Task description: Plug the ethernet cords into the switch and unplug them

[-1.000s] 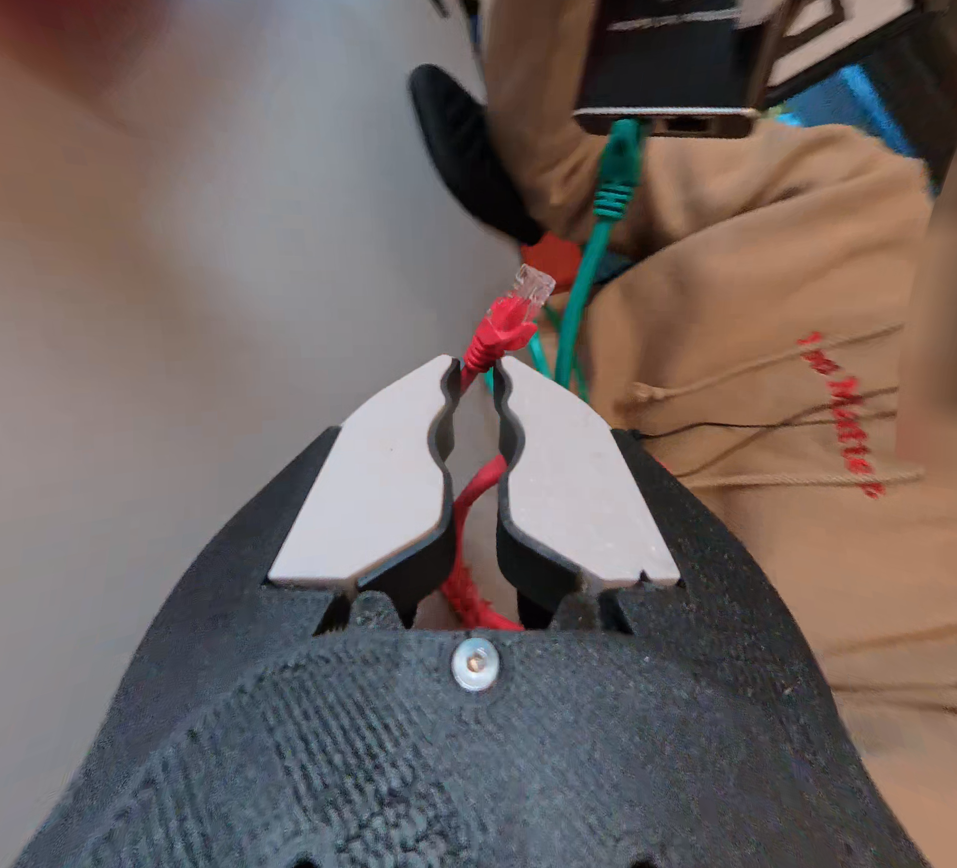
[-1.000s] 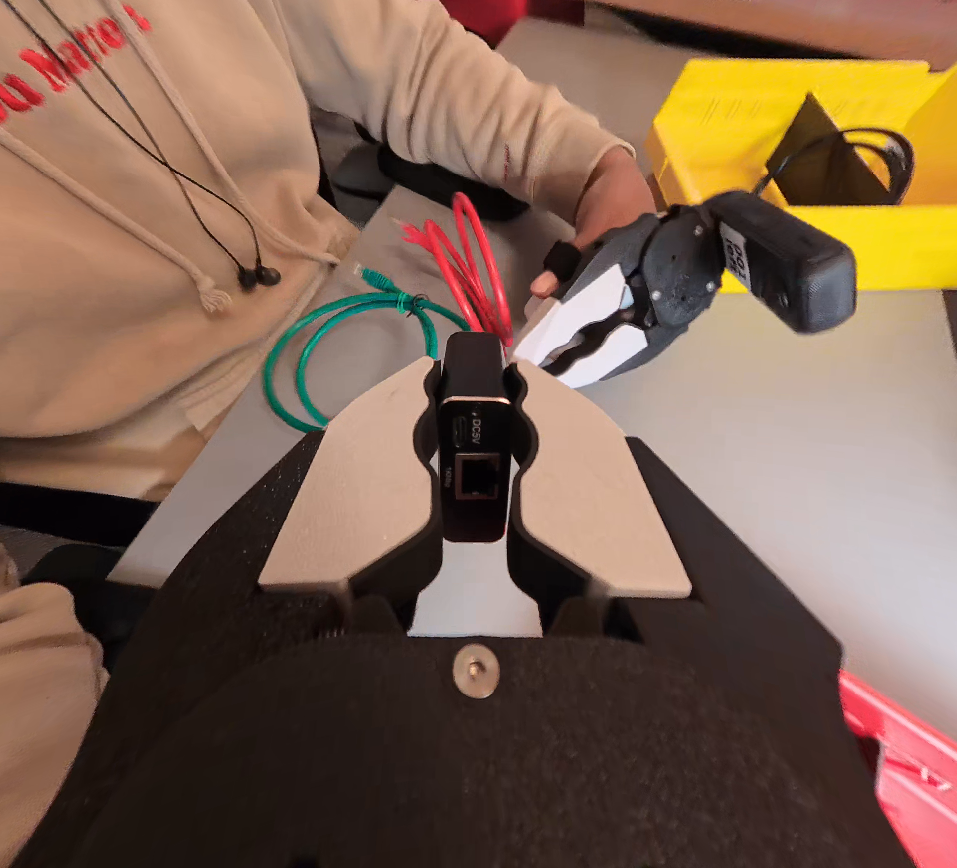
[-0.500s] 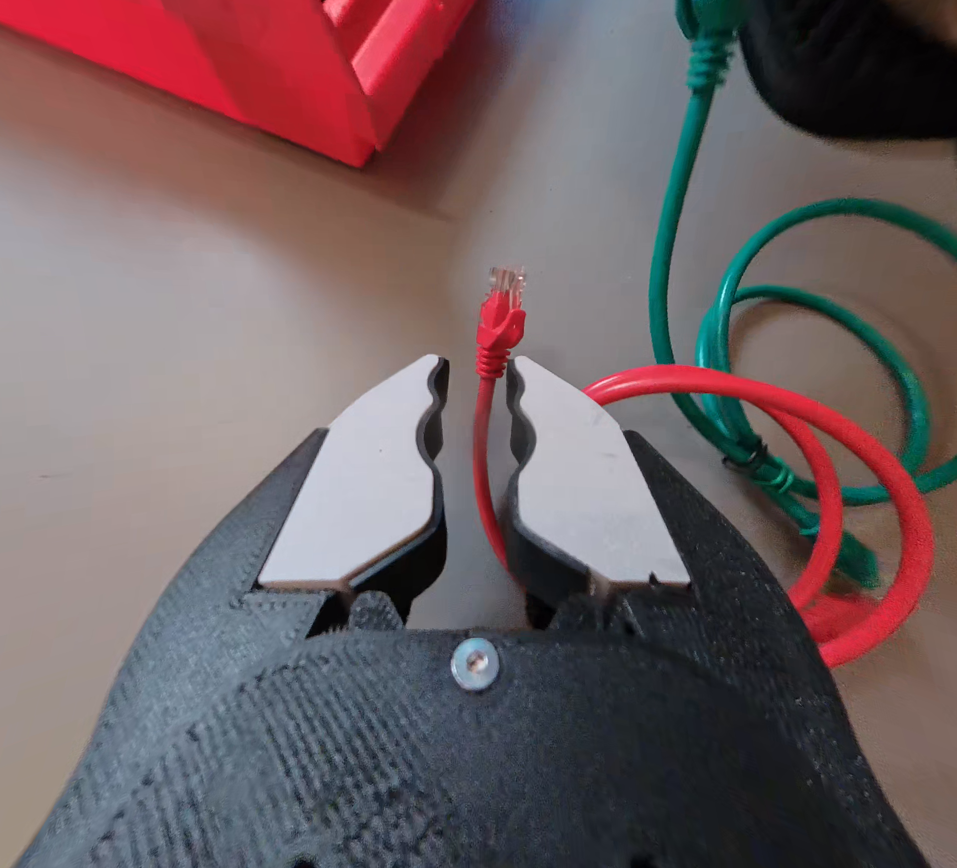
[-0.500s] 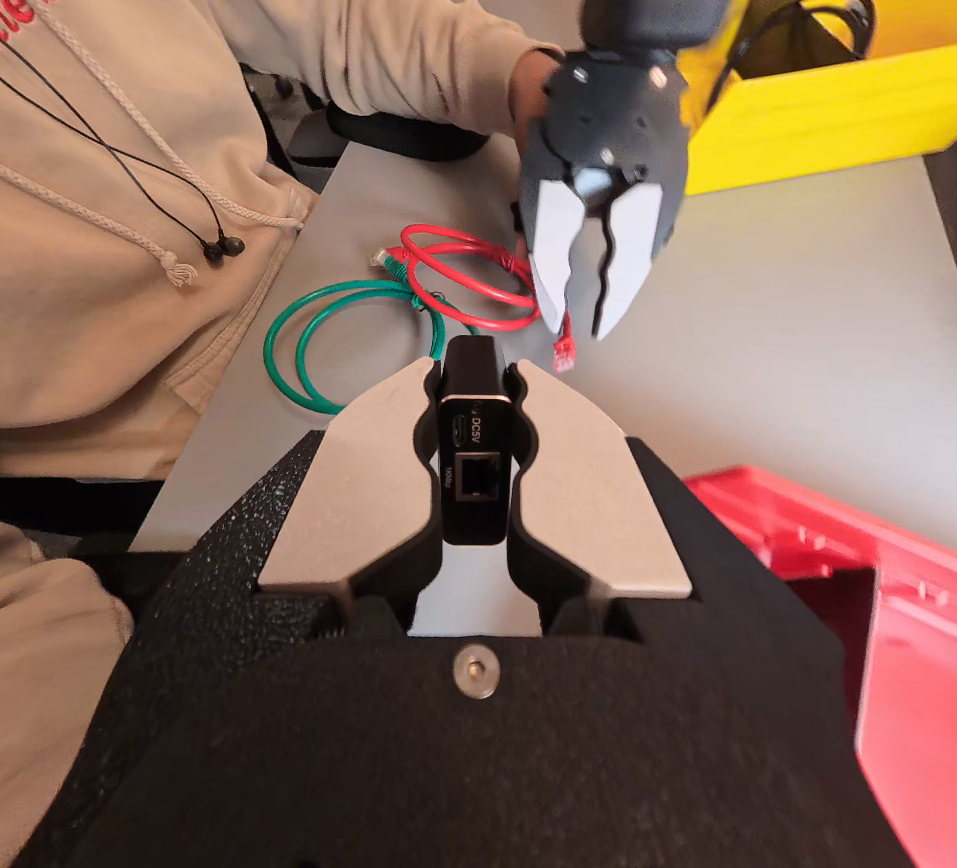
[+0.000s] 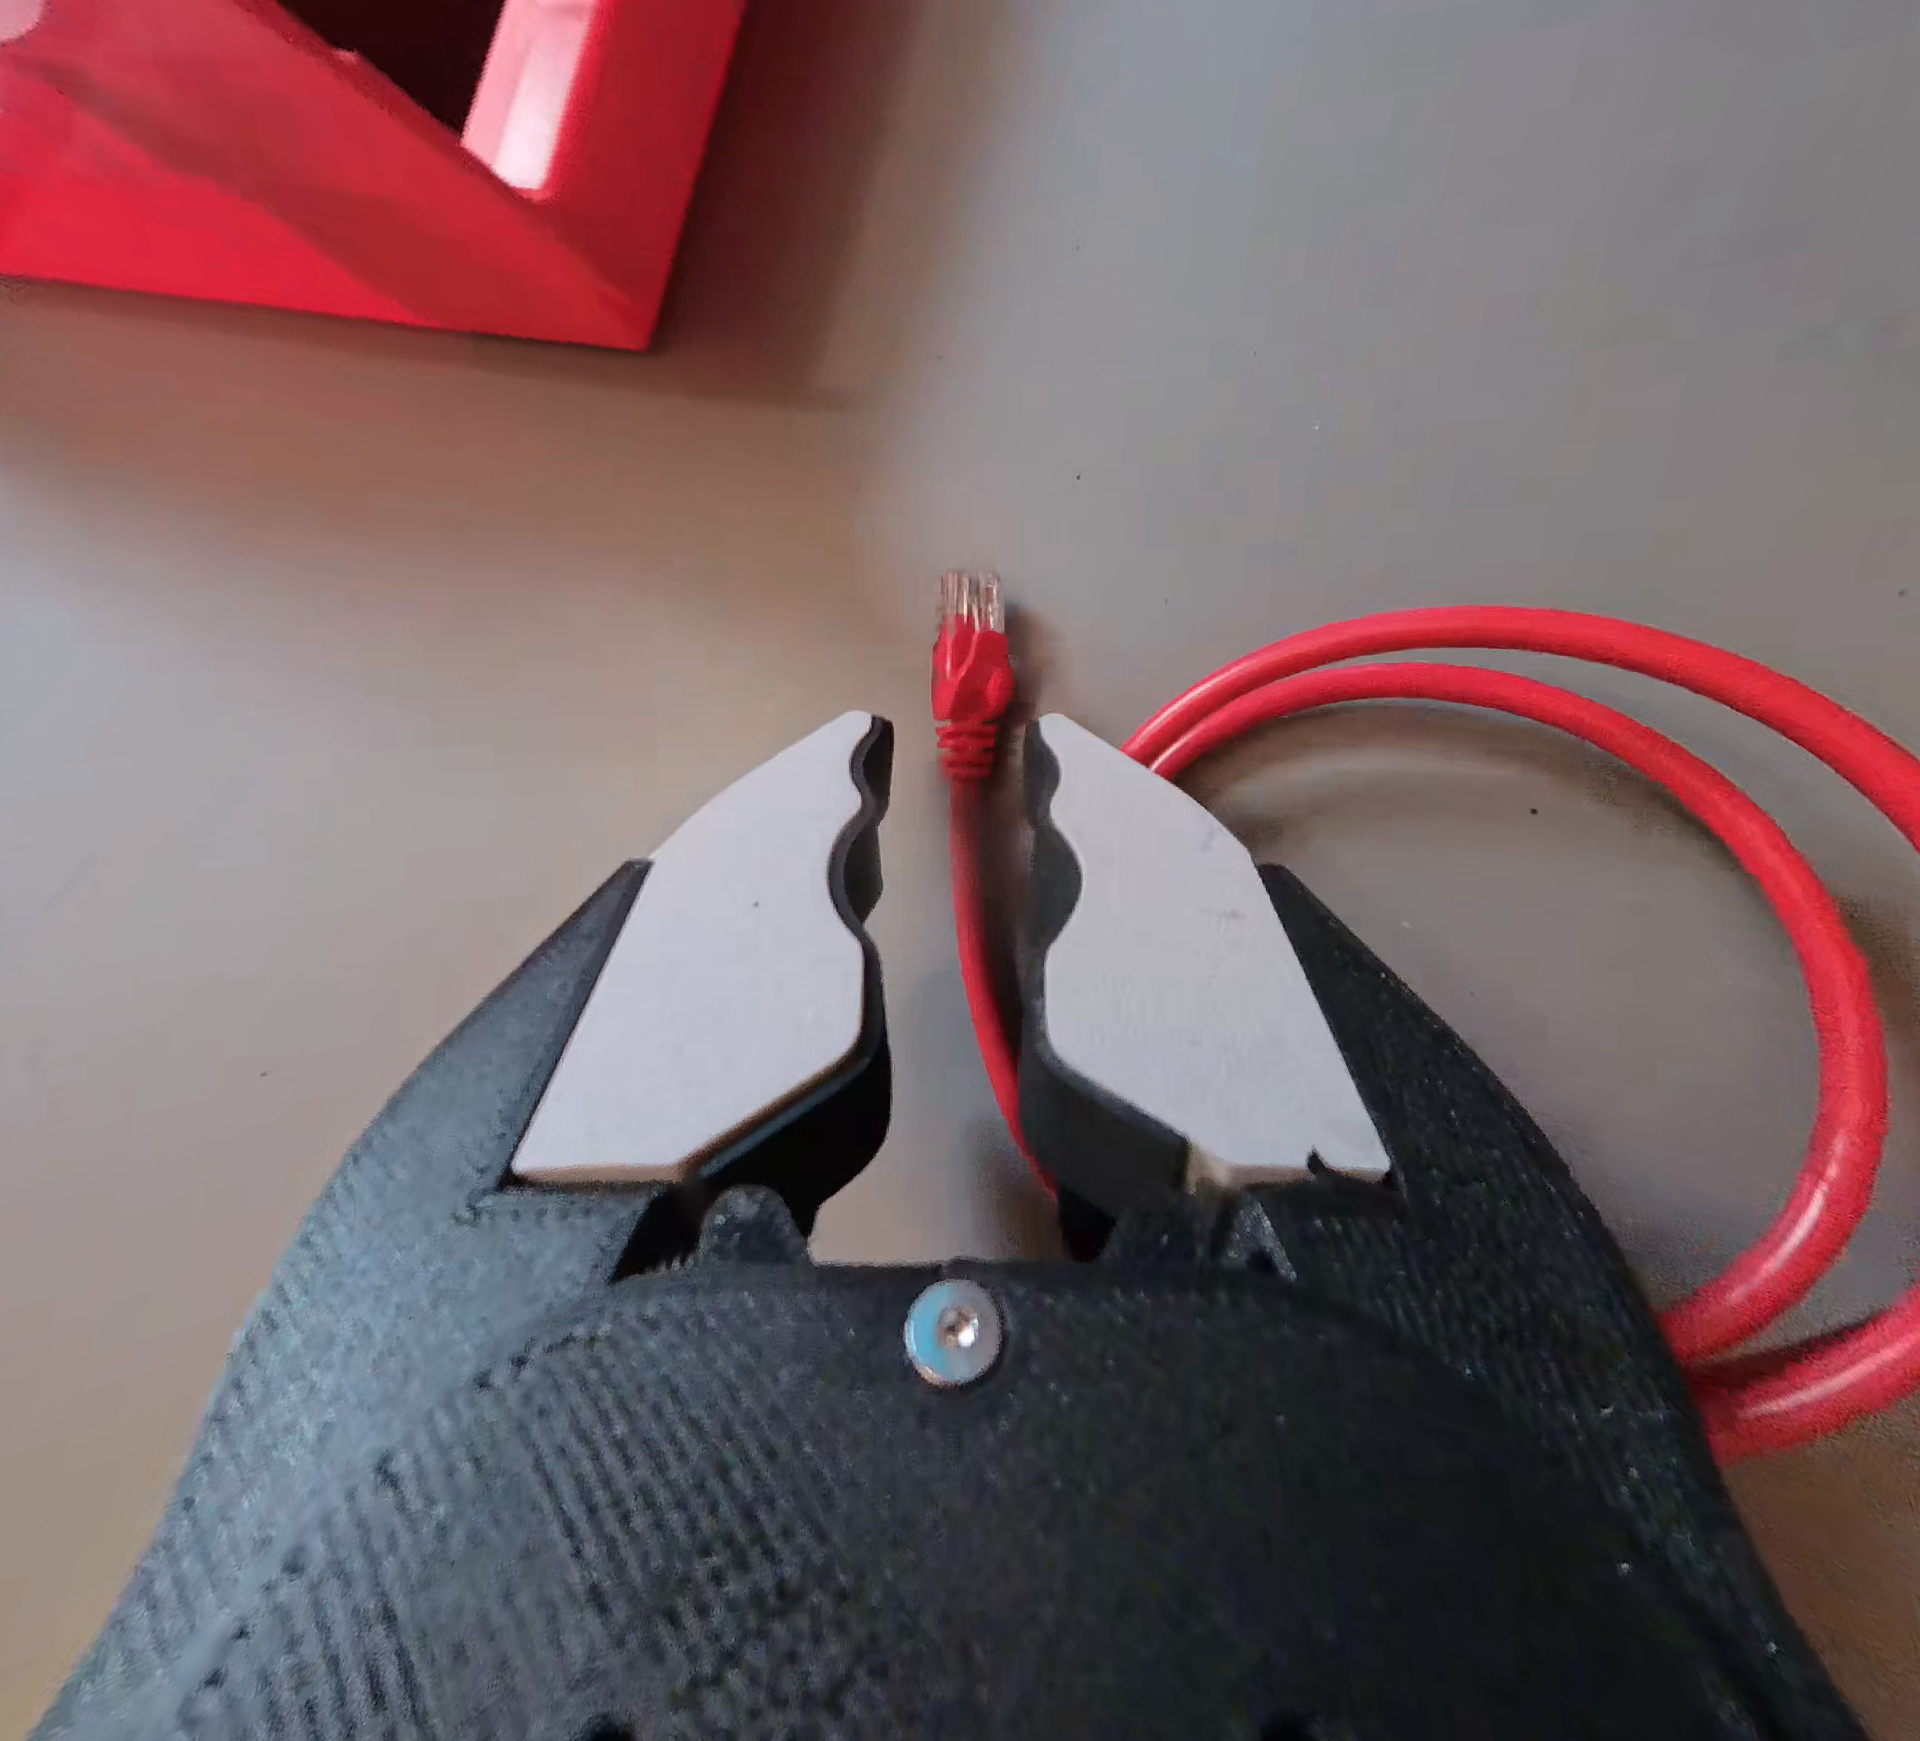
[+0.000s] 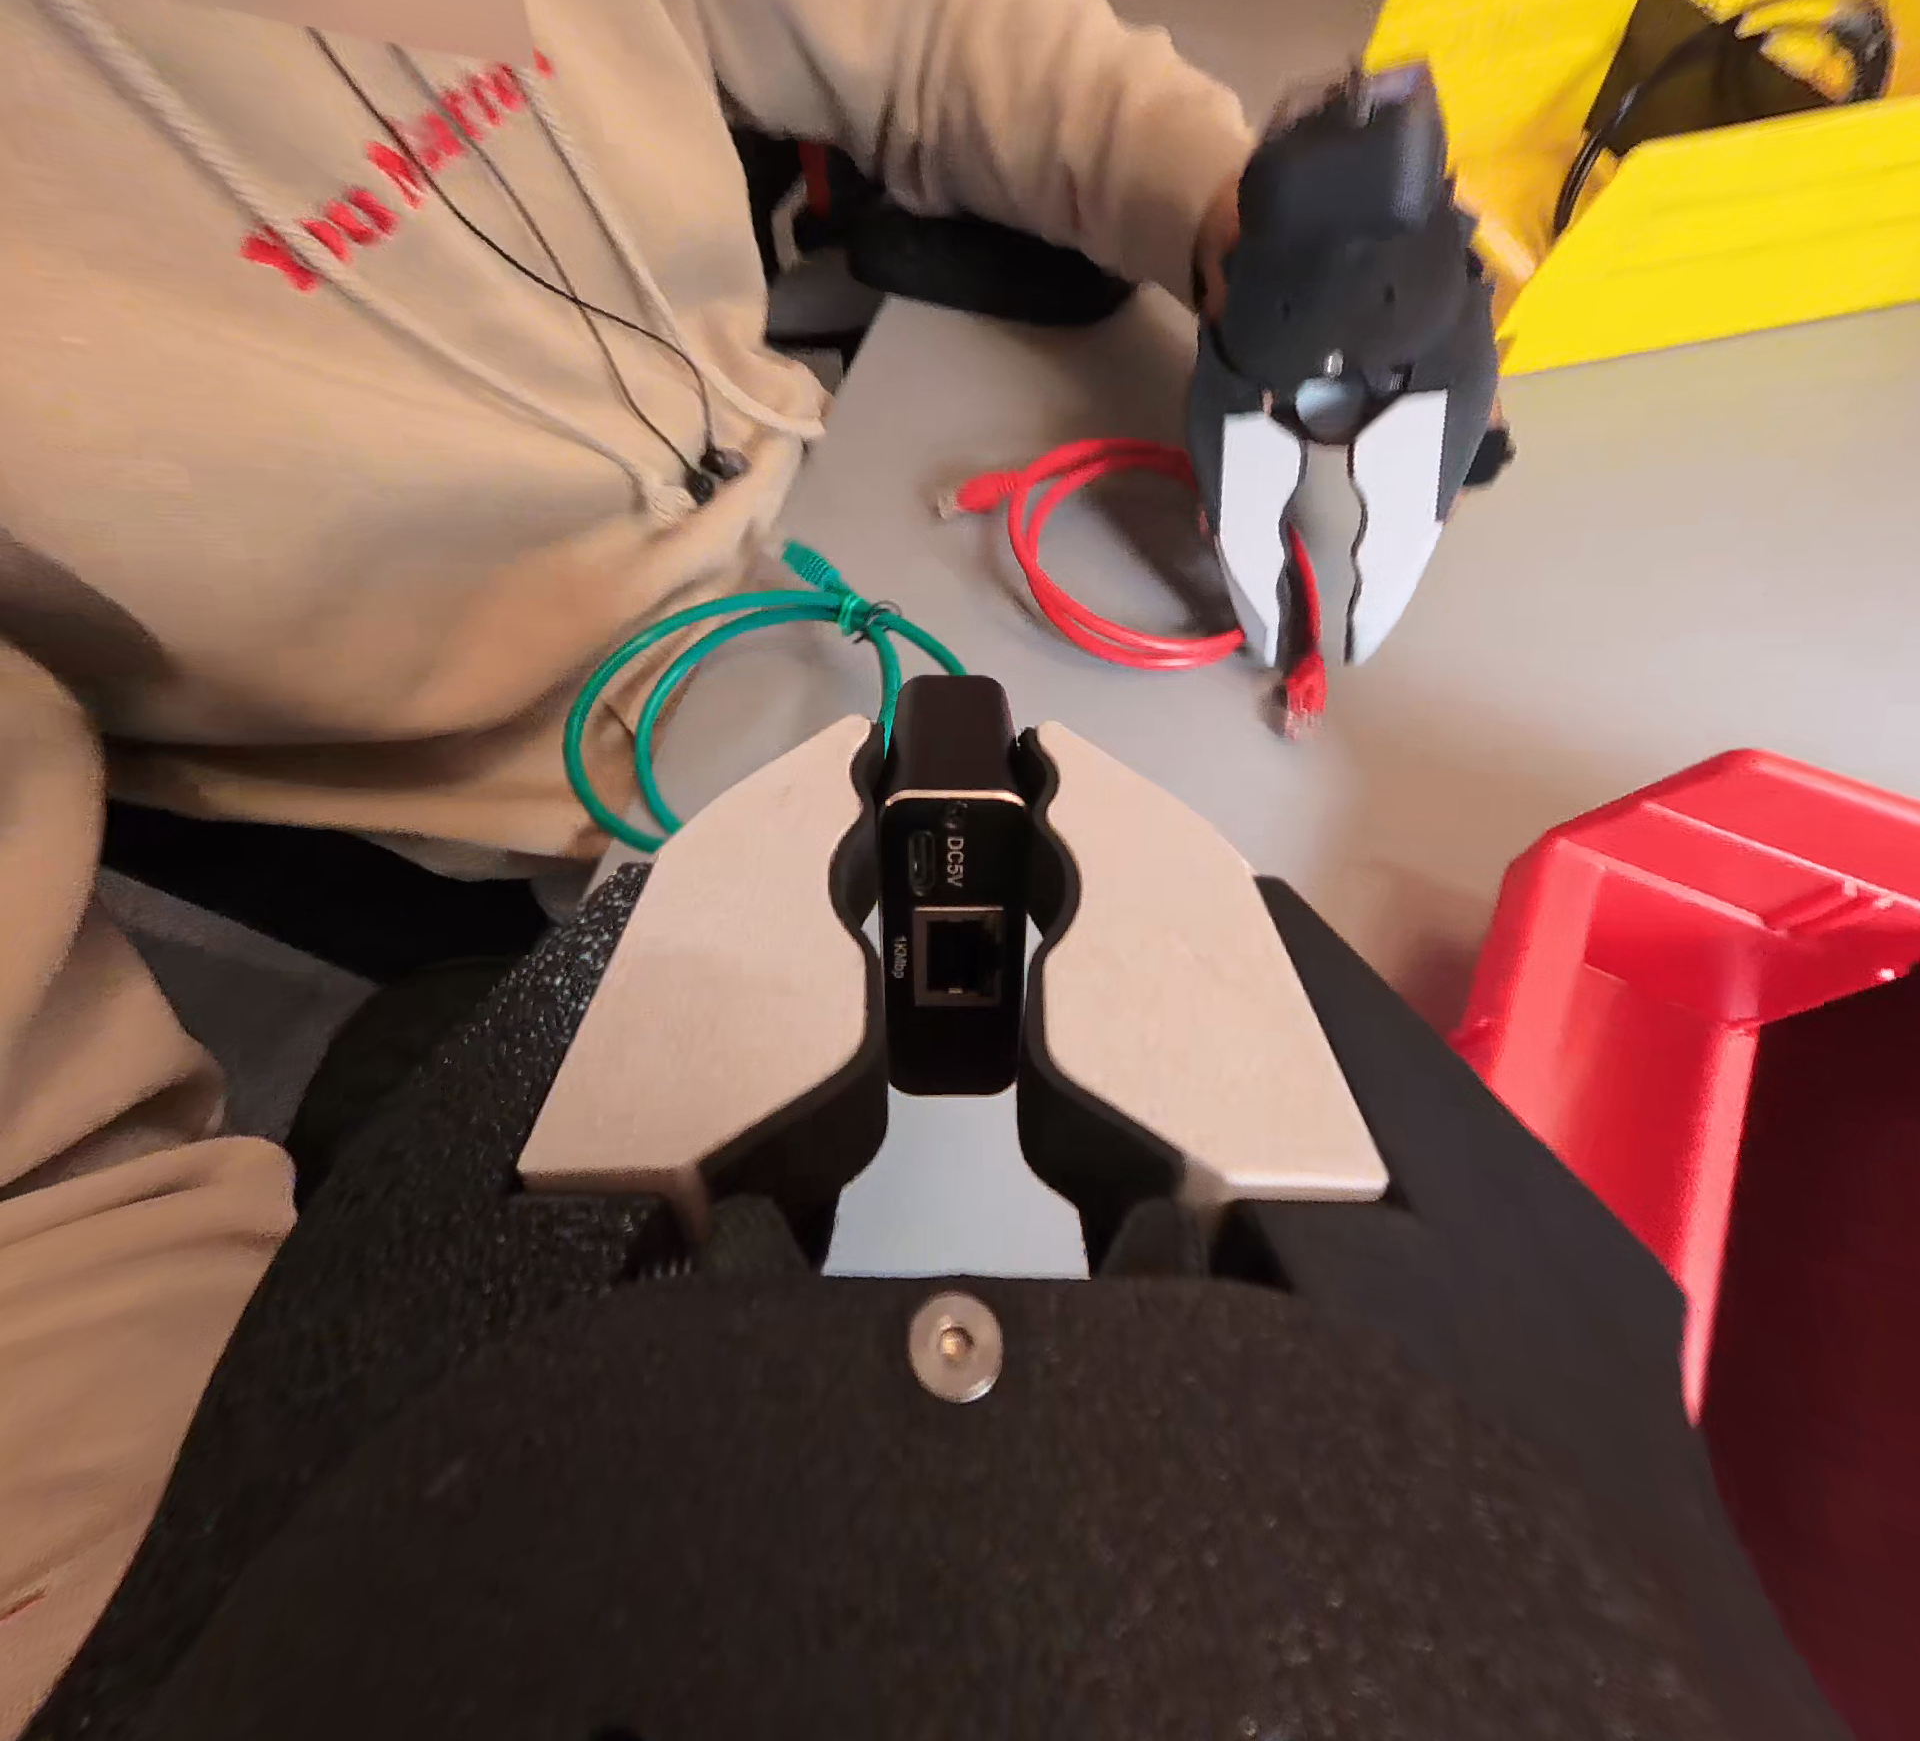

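While the switch [image 6: 951,902] is pinched upright in the right gripper [image 6: 951,746] with the green cord [image 6: 727,642] running behind it, the red cord [image 5: 971,818] is lain between the spread left gripper [image 5: 958,735] fingers on the grey table [image 5: 1351,237], near a red bin [image 5: 312,133].

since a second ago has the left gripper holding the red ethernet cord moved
Yes. The left gripper has come down toward the grey table, its tips now beside the red plastic bin, and its jaws have opened, leaving the red ethernet cord loose between them.
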`<state>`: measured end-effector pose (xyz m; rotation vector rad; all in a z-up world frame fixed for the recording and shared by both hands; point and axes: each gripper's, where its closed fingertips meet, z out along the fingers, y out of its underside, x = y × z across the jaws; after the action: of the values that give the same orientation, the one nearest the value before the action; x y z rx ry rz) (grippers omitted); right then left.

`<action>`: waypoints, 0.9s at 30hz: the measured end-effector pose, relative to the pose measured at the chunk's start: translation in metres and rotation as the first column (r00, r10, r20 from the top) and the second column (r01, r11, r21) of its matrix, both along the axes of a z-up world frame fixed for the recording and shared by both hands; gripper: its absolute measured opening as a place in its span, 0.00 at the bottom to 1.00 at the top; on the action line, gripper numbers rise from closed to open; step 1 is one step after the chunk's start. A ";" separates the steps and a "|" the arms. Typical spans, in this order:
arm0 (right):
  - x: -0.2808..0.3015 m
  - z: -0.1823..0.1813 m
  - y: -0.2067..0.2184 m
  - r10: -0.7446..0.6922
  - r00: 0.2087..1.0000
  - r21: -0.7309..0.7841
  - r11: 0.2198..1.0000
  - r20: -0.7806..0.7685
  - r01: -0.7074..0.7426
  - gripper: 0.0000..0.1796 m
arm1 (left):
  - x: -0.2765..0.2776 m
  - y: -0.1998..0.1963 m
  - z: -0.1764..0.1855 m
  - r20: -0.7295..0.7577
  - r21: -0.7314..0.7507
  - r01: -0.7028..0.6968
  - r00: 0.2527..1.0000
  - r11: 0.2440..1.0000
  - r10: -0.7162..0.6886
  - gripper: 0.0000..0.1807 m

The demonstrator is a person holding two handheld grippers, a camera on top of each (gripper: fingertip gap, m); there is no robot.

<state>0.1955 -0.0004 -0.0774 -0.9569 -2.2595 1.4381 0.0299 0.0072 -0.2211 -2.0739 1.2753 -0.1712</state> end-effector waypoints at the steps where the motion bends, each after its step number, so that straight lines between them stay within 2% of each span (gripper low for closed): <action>1: 0.006 0.002 0.000 -0.007 1.000 -0.015 1.000 -0.027 0.006 0.13 | 0.003 0.000 -0.002 -0.007 -0.006 0.009 1.000 1.000 -0.009 0.13; 7: 0.023 0.003 0.005 -0.064 0.988 -0.080 0.995 -0.143 0.053 0.13 | 0.004 0.005 -0.009 -0.069 -0.047 0.027 0.997 0.999 -0.030 0.12; 11: 0.022 0.001 0.008 -0.079 0.982 -0.077 0.995 -0.169 0.067 0.13 | -0.002 0.006 -0.009 -0.102 0.005 0.019 0.995 1.000 -0.018 0.10; 15: 0.015 0.003 0.014 -0.113 0.973 -0.070 0.992 -0.202 0.101 0.13 | -0.003 0.005 -0.009 -0.049 0.056 0.001 0.999 0.998 0.001 0.07; 17: 0.012 0.003 0.015 -0.129 0.971 -0.050 0.991 -0.201 0.121 0.13 | -0.002 0.002 -0.008 0.015 -0.003 -0.019 1.000 1.000 0.019 0.07; 18: 0.011 0.004 0.014 -0.130 0.971 -0.040 0.991 -0.199 0.124 0.13 | 0.001 -0.002 -0.004 0.111 -0.068 -0.028 0.993 0.997 0.036 0.07; 20: 0.011 0.010 0.011 -0.122 0.974 -0.011 0.992 -0.190 0.123 0.13 | 0.007 -0.009 0.025 0.383 -0.167 -0.001 0.921 0.986 0.066 0.07; 21: 0.010 0.015 0.009 -0.112 0.977 0.010 0.993 -0.182 0.116 0.13 | 0.010 -0.018 0.044 0.511 -0.222 0.059 0.857 0.973 0.064 0.07; 23: 0.006 0.026 0.004 -0.076 0.986 0.056 0.995 -0.151 0.085 0.13 | 0.017 -0.044 0.090 0.732 -0.298 0.262 0.680 0.918 0.044 0.07; 25: -0.003 0.039 -0.004 -0.027 0.992 0.110 0.993 -0.120 0.041 0.13 | 0.024 -0.072 0.129 0.865 -0.297 0.450 0.500 0.842 0.038 0.07; 27: -0.018 0.052 -0.016 0.031 0.995 0.169 0.985 -0.096 -0.015 0.13 | 0.034 -0.090 0.150 0.927 -0.276 0.565 0.369 0.777 0.061 0.07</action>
<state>0.1777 -0.0163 -0.0255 -0.7929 -2.2837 1.2505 0.0635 -0.0825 -0.0714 -1.6111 0.8179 -1.8146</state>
